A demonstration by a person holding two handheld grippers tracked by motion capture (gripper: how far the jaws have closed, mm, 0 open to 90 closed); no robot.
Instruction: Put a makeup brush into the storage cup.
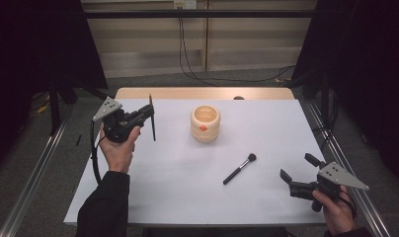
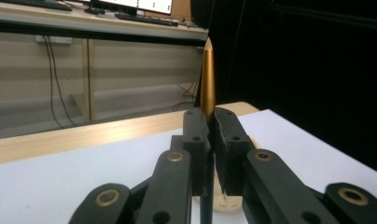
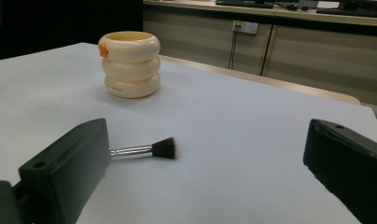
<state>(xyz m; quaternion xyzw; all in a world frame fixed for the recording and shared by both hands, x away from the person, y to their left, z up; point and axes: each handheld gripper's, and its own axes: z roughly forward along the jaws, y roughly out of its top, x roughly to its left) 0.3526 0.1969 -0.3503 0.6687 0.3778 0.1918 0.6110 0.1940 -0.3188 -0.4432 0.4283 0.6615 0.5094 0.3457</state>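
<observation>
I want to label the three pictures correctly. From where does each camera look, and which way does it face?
High view: above the near table edge, looking forward and down; both forearms, left hand-held gripper and right hand-held gripper show.
Left gripper view: rides that gripper, facing the far wall; shut black jaws hold a slim gold-tipped pencil-like stick.
Right gripper view: low, facing the black makeup brush; open jaws.
Shared: cream ringed cup.

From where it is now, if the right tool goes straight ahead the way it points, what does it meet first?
Most likely the makeup brush: it lies on the white sheet just ahead of the open right tool, its handle behind one finger. The cream ringed holder stands farther on. Depth is unclear, so the tool may pass above the brush.
</observation>
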